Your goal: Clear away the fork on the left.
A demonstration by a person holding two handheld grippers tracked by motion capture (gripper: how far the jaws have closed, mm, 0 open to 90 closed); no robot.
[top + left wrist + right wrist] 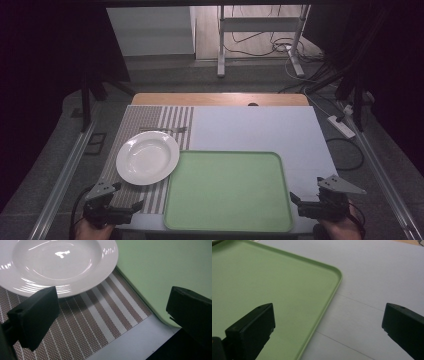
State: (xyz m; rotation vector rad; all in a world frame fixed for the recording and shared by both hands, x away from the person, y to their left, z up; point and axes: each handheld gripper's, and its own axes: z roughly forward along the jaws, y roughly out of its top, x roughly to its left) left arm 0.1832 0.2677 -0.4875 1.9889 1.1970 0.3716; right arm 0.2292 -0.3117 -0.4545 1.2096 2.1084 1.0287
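Jaws wide and empty on both my left gripper and right gripper, I judge the white plate stiff, slick, breakable; grip its near rim.

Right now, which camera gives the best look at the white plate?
The high view: the whole white plate shows there, lying on the striped placemat beside the green tray. The left gripper view shows its near rim and bowl up close, cut off at the frame edge.
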